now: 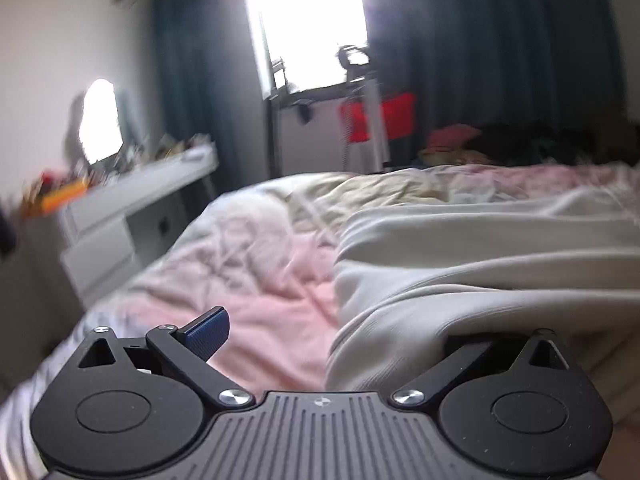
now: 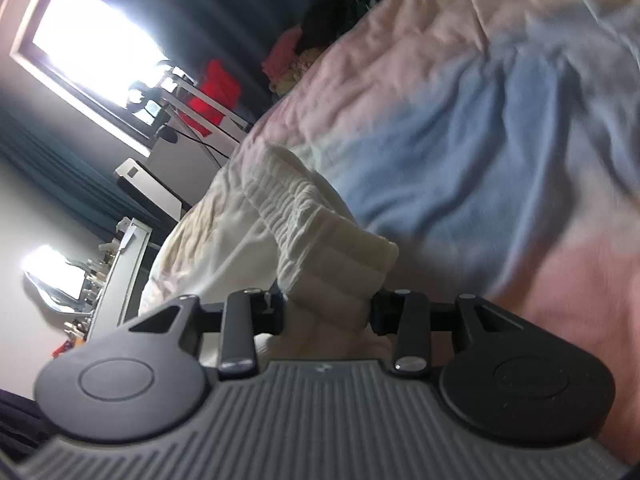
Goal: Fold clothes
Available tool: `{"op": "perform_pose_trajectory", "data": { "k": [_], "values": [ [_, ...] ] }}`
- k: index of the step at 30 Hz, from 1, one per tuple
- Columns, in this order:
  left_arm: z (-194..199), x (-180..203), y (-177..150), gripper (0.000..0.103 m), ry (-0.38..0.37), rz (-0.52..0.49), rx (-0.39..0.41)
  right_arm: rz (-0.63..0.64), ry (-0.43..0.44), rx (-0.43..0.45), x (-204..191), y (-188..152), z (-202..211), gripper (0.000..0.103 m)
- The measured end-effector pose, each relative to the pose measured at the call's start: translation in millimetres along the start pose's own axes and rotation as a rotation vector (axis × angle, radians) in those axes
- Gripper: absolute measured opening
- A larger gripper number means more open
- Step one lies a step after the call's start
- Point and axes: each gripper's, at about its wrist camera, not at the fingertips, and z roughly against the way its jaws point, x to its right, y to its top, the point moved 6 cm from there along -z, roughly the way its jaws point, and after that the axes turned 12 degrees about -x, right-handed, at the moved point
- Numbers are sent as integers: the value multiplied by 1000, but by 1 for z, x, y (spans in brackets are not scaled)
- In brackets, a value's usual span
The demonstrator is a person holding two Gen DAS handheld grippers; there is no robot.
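A cream-white garment (image 1: 460, 264) lies on the pink, white and blue bed cover (image 1: 264, 308). My left gripper (image 1: 332, 340) is open at the garment's near edge: its blue-padded left finger (image 1: 210, 330) is bare and its right finger is hidden under the cloth. In the right wrist view, tilted sideways, my right gripper (image 2: 328, 312) is shut on the garment's elastic ribbed waistband (image 2: 320, 240), which bunches between the fingers. The rest of the garment (image 2: 224, 240) trails away to the left.
A white desk (image 1: 132, 196) with clutter and a mirror stands left of the bed. Dark curtains (image 1: 492, 60) flank a bright window (image 1: 308, 20). A stand with red items (image 1: 376, 116) and a pile of clothes (image 1: 500, 144) are behind the bed.
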Motion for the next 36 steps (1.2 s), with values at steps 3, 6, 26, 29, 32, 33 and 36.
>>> {"op": "perform_pose_trajectory", "data": {
  "k": [3,6,26,29,32,33,36],
  "values": [
    [0,-14,-12,101,-20,98,-74,29,-22,21,-3,-3,-2,53],
    [-6,-31,-23,101,-66,220,-170,22,-55,14,9,-5,-4,83],
    [-25,-43,-32,102,-180,334,-332,67,10,-190,-3,-34,-26,49],
    [-25,-39,-31,97,-247,351,-376,54,5,-148,-7,-32,-16,43],
    [-20,-40,-29,94,-359,395,-408,58,-6,-115,-7,-30,-13,42],
    [-17,-43,-28,95,-404,416,-411,43,-3,-111,-4,-30,-13,42],
    [-5,-53,-24,99,-598,494,-423,13,2,-114,1,-29,-15,42]
  ]
}}
